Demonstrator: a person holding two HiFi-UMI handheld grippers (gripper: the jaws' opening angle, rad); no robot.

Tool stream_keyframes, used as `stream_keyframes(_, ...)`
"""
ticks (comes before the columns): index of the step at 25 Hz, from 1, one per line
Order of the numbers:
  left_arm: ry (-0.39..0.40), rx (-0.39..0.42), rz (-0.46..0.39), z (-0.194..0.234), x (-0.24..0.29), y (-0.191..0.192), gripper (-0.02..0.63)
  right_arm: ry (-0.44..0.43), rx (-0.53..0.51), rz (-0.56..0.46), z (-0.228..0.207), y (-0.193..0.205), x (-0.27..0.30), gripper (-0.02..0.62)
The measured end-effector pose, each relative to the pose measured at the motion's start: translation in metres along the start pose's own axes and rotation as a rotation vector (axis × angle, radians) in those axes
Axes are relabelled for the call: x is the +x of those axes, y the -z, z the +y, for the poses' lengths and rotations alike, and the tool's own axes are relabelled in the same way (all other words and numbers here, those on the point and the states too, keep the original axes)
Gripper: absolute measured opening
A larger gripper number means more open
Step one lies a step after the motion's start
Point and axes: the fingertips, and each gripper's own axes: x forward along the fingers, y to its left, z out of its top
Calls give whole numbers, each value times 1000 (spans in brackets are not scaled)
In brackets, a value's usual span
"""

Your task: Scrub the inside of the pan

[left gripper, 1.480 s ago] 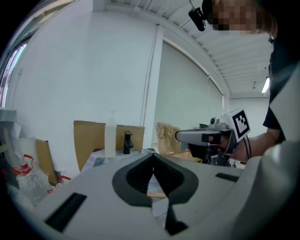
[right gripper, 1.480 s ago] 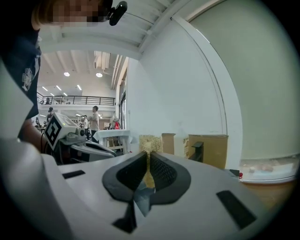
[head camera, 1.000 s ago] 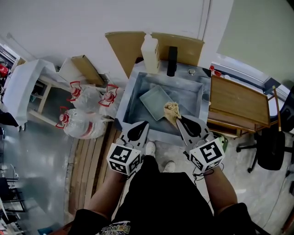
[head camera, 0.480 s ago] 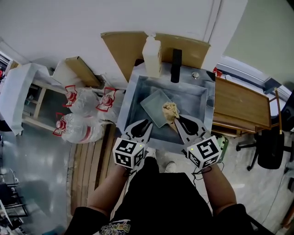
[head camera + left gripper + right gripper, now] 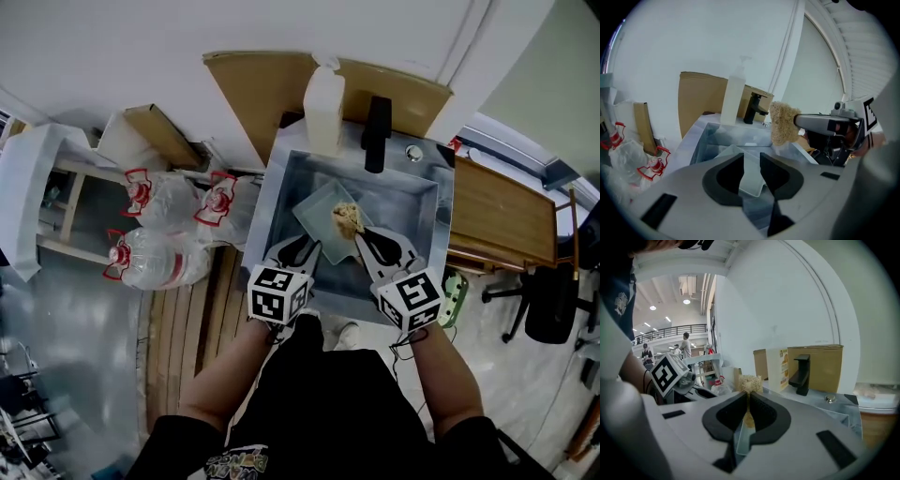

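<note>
A pale rectangular pan lies tilted in the steel sink. My right gripper is shut on a tan scrubbing sponge, which hangs over the pan's right half. In the right gripper view the sponge sticks out past the closed jaws. My left gripper hovers at the pan's near left edge; its jaws are opening with nothing pressed between them. The left gripper view shows the pan through that gap, and the sponge held by the right gripper.
A white soap bottle and a black faucet stand at the sink's back, with cardboard behind. Large water bottles lie on the floor at left. A wooden table adjoins the sink at right, an office chair beyond.
Both grippers moved forward over the sink toward the pan. The sponge now sits over the pan. The left gripper's jaws have parted.
</note>
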Motion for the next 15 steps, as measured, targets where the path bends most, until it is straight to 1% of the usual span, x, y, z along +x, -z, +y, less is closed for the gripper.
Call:
stream_keyframes(5,-1,-4,48,19,20,7,103,3,1,55,-5,15,28,28)
stream_keyframes(10,-19,-5,121,40,39,22,103,7,4,110,-15,32,52,28)
stream_keyframes(12,-36,-28,150,49,47,29,104,7,4,134,-20,39,62,28)
stream_keyframes(15,-66,-84,188,61,58,38,107,9,6,167,-26,50,76,28)
